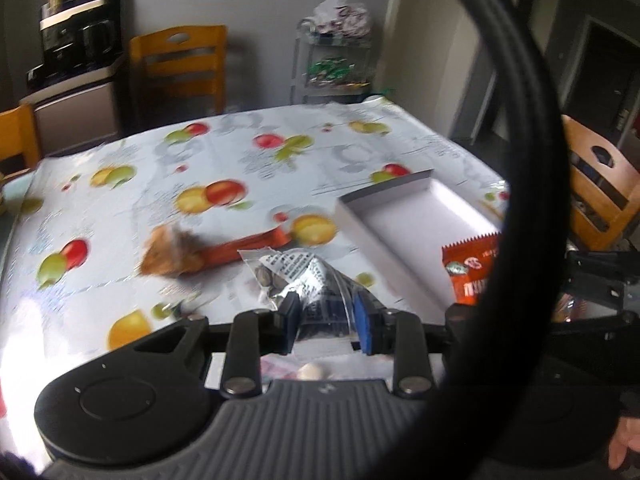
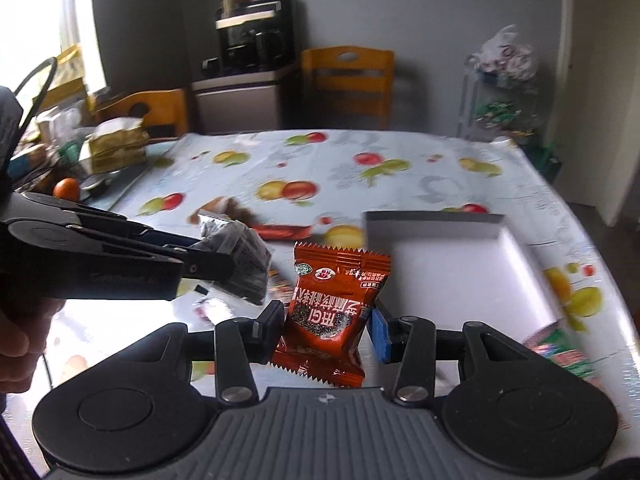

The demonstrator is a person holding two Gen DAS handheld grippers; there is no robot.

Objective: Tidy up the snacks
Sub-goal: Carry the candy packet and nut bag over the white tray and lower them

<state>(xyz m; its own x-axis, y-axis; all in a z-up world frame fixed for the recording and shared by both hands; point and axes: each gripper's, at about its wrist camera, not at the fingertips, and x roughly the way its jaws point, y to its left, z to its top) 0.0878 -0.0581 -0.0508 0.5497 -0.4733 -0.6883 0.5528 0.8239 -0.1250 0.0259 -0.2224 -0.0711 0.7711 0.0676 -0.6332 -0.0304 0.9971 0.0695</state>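
Holding one packet apiece, both grippers are hanging above the fruit-print tablecloth (image 2: 400,148), just short of the white box (image 2: 448,264), which is the likely home for the snacks. The left gripper (image 1: 326,316) is pinching the clear-and-silver packet (image 1: 296,276) narrowly by its crumpled tail, so the filled end is sticking out ahead of the fingers. The right gripper (image 2: 326,326) is standing wider, its pads pressing the flanks of the orange-red packet (image 2: 332,308), gripped across its body so it is riding upright and flat-faced.

A long orange bar wrapper (image 1: 244,246) is lying on the cloth to the left of the box, not yet collected.

Each view is filling gaps in the other. The right wrist camera is showing the box interior as bare, plus the left gripper from the side and the clutter at the far left of the table. The left wrist camera is catching only a corner of the orange-red packet, beside a thick black cable (image 1: 532,152) crossing its lens
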